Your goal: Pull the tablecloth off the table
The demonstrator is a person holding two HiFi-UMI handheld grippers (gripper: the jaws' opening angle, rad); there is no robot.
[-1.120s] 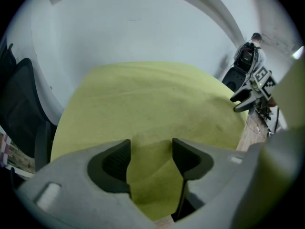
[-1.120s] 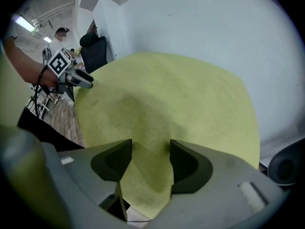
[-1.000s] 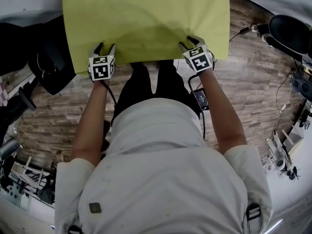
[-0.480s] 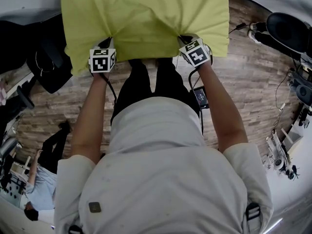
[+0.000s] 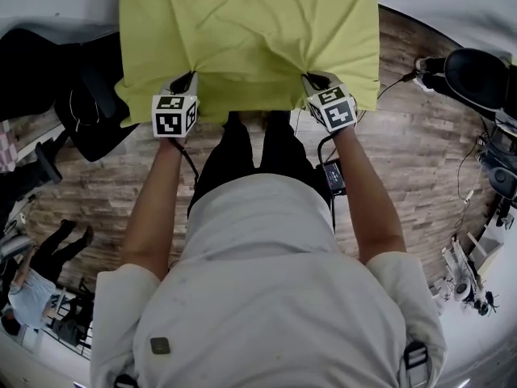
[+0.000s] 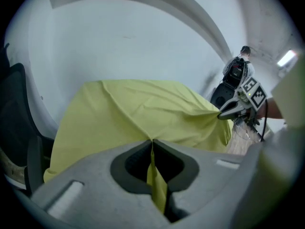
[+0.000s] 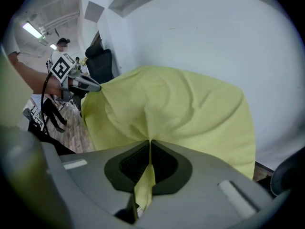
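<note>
Seen from the head, a person stands at the near edge of a yellow-green tablecloth [image 5: 250, 31], with a gripper in each hand. A second ago the cloth lay flat and both tongs were spread at its near hem. Now both have closed.

The left tongs [image 5: 184, 83] are pressed together on a fold of cloth. In the left gripper view, a thin strip of it hangs down between the jaws. The right tongs [image 5: 311, 81] pinch the hem the same way, and a yellow strip also trails between them in the right gripper view.

The cloth is no longer smooth. Creases fan out across it from each pinch. The near hem is gathered up at the two grips and sags in a shallow curve between them. Its near corners droop over the wooden floor [image 5: 420, 136].

Most of the cloth still seems to lie spread over the surface, which is wholly hidden beneath it, and the far part runs out of view at the top.

The grasp looks finished and the pull barely begun. With both grips set about level, an even draw back toward the body should slide the cloth off. An uneven pull would likely skew it to one side.
</note>
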